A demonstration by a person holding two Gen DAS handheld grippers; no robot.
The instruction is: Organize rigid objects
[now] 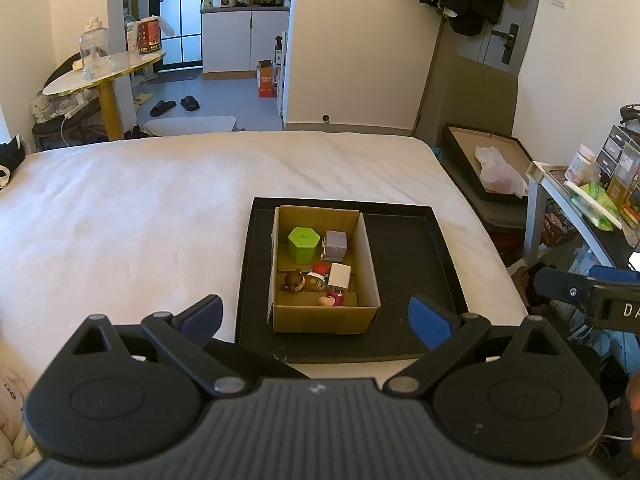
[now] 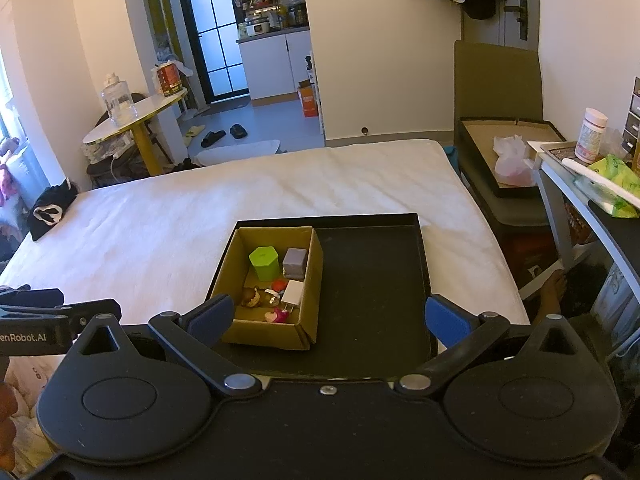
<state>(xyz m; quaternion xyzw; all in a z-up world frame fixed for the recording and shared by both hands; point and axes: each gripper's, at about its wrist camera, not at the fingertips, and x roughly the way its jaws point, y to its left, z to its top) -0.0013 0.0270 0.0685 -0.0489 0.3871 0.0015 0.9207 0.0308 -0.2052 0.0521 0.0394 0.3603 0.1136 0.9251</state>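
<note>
A cardboard box [image 1: 366,258] [image 2: 310,280] stands in the left part of a black tray [image 1: 404,248] [image 2: 372,272] on the white bed. Inside lie a green hexagonal container [image 1: 303,244] [image 2: 264,263], a purple cube [image 1: 335,245] [image 2: 295,262], a white charger [image 1: 339,276] [image 2: 293,292], a brown round figure [image 1: 295,281] [image 2: 251,297], a red piece [image 1: 321,267] and a pink toy [image 1: 332,299] [image 2: 278,315]. My left gripper [image 1: 316,322] is open and empty, held in front of the box. My right gripper [image 2: 328,318] is open and empty, above the tray's near edge.
The white bed [image 1: 140,208] [image 2: 160,216] stretches left and beyond the tray. To the right stand a dark bin with a plastic bag [image 1: 496,168] [image 2: 510,160] and a cluttered white shelf [image 1: 592,196] [image 2: 592,168]. A round side table [image 1: 100,76] stands at far left.
</note>
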